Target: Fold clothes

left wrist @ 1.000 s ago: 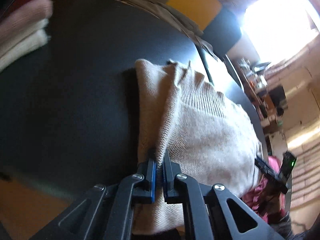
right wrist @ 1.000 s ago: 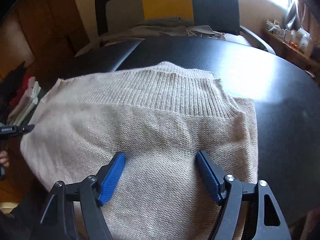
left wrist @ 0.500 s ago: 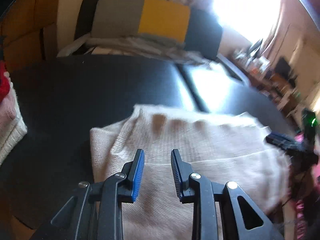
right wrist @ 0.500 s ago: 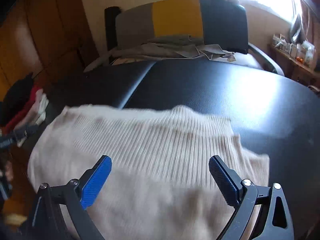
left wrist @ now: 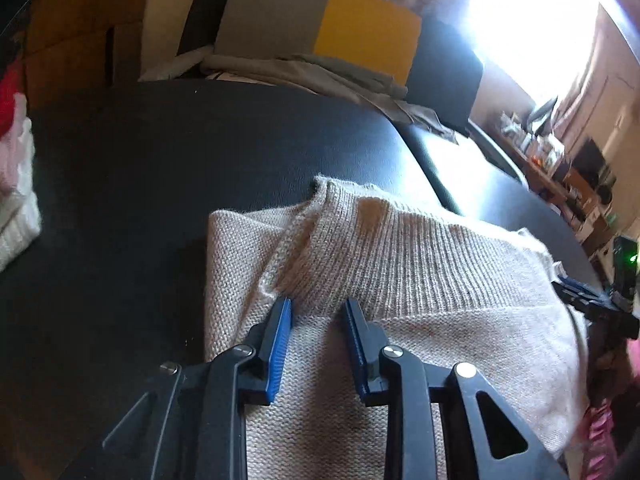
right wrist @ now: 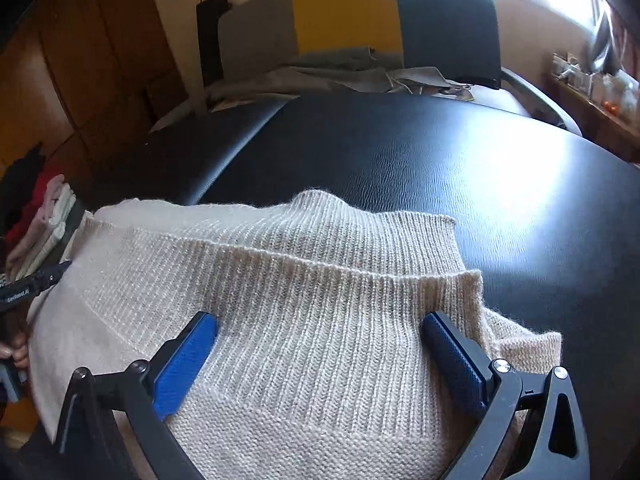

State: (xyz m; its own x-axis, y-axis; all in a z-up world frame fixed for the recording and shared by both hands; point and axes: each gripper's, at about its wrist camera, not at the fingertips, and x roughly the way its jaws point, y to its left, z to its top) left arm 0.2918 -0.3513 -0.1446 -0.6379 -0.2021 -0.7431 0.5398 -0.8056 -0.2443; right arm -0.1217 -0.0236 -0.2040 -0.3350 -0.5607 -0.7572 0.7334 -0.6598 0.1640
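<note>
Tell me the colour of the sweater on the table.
The sweater is beige, with a ribbed band; clearest in the right wrist view.

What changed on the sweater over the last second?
The left tool let go: it was shut on the beige sweater a second ago and now stands open over the ribbed band. The band moved from standing up to lying folded flat. The right tool stayed open above the sweater, and the sweater stayed on the black table.

Sweater (right wrist: 320, 320) on table (right wrist: 440, 168), near front edge. Left gripper (left wrist: 318, 312) over sweater's left part, right gripper (right wrist: 320, 344) over its right part. Chair (right wrist: 360, 20) behind table, cloth (right wrist: 340, 72) draped on its seat. Stack of folded clothes (left wrist: 16, 184) at table's left end, apart from sweater.
</note>
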